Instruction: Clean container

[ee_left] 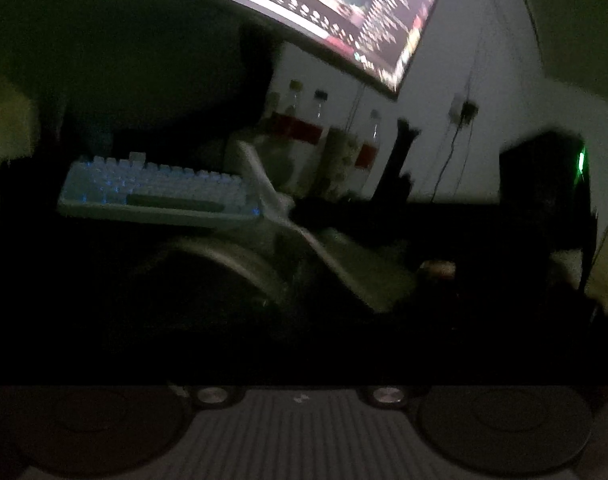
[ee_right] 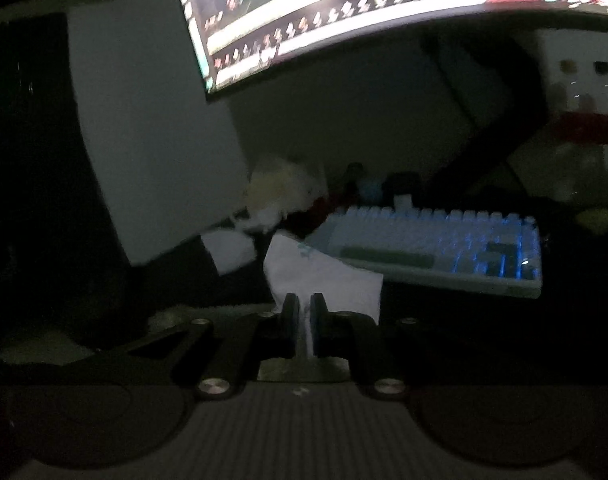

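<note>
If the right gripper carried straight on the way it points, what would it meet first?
Probably the keyboard's near left end, though depth is hard to judge in this dark view. The right gripper is shut on a white tissue, which would arrive first.

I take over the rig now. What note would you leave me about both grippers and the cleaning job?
Right gripper: fingers shut on a white tissue.
Left gripper: its fingers are lost in the dark, state unclear.
Container: seemingly the pale curved rim close before the left camera, nearer than the keyboard.
Done: tissue in hand.
Left: the wiping; too dark to tell if it has begun.
</note>
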The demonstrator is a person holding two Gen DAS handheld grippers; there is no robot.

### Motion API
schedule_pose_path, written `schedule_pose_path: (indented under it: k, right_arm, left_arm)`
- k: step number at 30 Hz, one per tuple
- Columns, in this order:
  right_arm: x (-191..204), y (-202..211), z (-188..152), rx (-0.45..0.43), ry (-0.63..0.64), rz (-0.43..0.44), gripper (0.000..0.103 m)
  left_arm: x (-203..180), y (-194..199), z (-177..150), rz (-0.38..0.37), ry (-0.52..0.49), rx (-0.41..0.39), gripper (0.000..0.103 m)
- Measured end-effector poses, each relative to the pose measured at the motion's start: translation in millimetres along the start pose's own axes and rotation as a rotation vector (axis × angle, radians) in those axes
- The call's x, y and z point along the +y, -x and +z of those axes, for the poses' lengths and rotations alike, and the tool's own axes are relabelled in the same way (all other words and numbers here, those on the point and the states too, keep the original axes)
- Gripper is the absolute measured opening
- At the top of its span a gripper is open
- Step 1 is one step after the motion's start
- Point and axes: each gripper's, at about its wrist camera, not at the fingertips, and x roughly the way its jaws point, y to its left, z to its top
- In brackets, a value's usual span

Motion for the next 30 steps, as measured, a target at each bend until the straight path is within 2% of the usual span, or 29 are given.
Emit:
schedule_pose_path:
  k: [3, 7, 12, 15, 17, 20, 23, 24, 28, 30]
  right_arm:
    - [8, -11, 3, -0.004, 0.036, -0.02, 0.009]
    - [16, -30, 8, -0.006, 0.065, -0.029, 0.01]
    - [40, -37, 4, -0.003, 0.098, 0.105, 0.01]
    - [38, -35, 3, -0.004, 0.102, 0.139, 0.01]
    - [24, -35, 4, -0.007, 0.07, 0.09, 0.01]
    - [4, -36, 6, -0.013, 0.033, -0.069, 0.01]
    - [9, -36, 4, -0.018, 0.027, -0.082, 0.01]
    - [15, -35, 3, -0.019, 0.043, -0.059, 0.01]
    - [36, -29, 1, -0.005, 0.076, 0.152, 0.01]
    - [36, -26, 2, -0.001, 0.084, 0.163, 0.01]
  left_arm:
    - [0, -9, -7, 0.041, -0.03, 0.044, 0.05]
    - [7, -9, -7, 0.093, -0.006, 0.028, 0.051]
    - [16, -9, -5, 0.103, 0.029, 0.013, 0.051]
    - [15, -9, -6, 0.108, 0.024, 0.006, 0.051]
    - [16, -11, -7, 0.104, 0.031, 0.0, 0.052]
    - [20, -11, -5, 0.09, 0.063, -0.001, 0.052]
    - [20, -13, -4, 0.082, 0.072, -0.003, 0.052]
    - [20, -13, -4, 0.085, 0.068, -0.002, 0.052]
    - [15, -14, -4, 0.106, 0.04, 0.006, 0.052]
    - [13, -14, -5, 0.113, 0.024, 0.01, 0.052]
